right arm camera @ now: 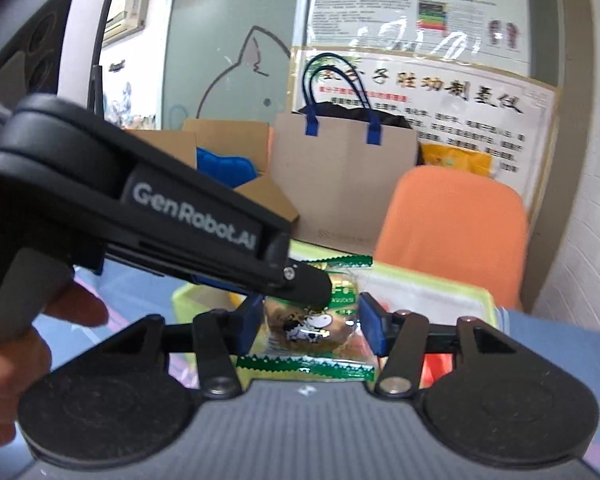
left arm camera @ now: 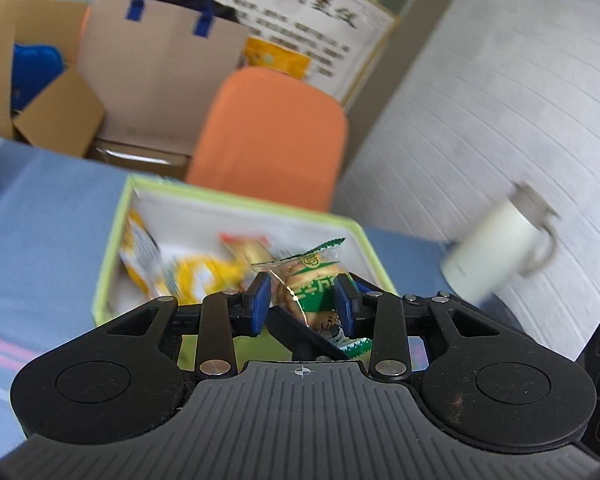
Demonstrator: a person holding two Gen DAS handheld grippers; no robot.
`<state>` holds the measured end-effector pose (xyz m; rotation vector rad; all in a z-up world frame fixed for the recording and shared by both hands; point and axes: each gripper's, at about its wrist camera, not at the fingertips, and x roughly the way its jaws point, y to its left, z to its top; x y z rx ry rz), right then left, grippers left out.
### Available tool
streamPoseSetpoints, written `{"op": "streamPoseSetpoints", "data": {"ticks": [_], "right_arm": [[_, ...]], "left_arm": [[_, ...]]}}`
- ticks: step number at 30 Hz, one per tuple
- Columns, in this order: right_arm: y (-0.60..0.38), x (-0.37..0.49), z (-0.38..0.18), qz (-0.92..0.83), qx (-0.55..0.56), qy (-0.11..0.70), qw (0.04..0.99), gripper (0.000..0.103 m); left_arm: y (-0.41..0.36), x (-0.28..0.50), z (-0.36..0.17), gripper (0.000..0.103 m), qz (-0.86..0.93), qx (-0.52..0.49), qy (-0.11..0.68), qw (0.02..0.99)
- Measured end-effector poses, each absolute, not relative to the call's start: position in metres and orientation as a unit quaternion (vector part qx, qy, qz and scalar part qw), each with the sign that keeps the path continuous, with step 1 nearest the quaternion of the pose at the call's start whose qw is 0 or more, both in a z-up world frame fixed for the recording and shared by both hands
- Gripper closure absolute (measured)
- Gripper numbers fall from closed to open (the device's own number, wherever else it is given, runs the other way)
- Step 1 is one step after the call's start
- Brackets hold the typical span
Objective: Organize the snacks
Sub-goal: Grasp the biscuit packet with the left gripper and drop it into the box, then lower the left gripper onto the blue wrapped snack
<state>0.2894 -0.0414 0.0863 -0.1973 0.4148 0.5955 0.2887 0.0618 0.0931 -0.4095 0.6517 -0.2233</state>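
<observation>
A: Status of the box [left arm camera: 236, 200]?
B: Several yellow packets [left arm camera: 192, 276] are already inside it.
A: And the cookie packet [left arm camera: 314, 292]?
B: Both the left gripper [left arm camera: 304, 300] and right gripper [right arm camera: 306, 322] have fingers clamped on it, above the box. Placing it remains.

Both the left hand-held gripper [left arm camera: 303, 302] and right hand-held gripper [right arm camera: 306, 322] clamp something between their pads.
</observation>
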Motion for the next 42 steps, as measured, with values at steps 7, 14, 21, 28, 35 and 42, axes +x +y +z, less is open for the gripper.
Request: {"op": "streamPoseSetpoints", "data": {"ticks": [7, 14, 21, 28, 35, 42], "right_arm": [[0.004, 0.383, 0.071, 0.324, -0.061, 0.259, 0.908, 0.035], [-0.025, 0.347, 0.102, 0.302, -0.049, 0.194, 0.932, 0.009], [-0.054, 0.269, 0.083, 0.3, -0.036, 0.202, 0.932, 0.001], [-0.065, 0.199, 0.025, 0.287, -0.009, 0.271, 0.919, 0.001], [-0.095, 0.129, 0.013, 0.242, 0.014, 0.276, 0.93, 0.001], [-0.159, 0.09, 0.02, 0.145, 0.004, 0.265, 0.953, 0.001]], "left_arm": [[0.108, 0.36, 0.072, 0.087, -0.061, -0.223, 0.342, 0.911], [0.132, 0.327, 0.081, 0.052, -0.076, -0.24, 0.286, 0.925], [0.117, 0.264, 0.072, 0.042, -0.116, -0.237, 0.294, 0.919], [0.1, 0.222, 0.013, 0.042, -0.113, -0.267, 0.374, 0.881], [0.089, 0.169, -0.014, 0.041, -0.121, -0.294, 0.405, 0.857], [0.036, 0.152, -0.008, 0.036, -0.182, -0.259, 0.416, 0.852]]}}
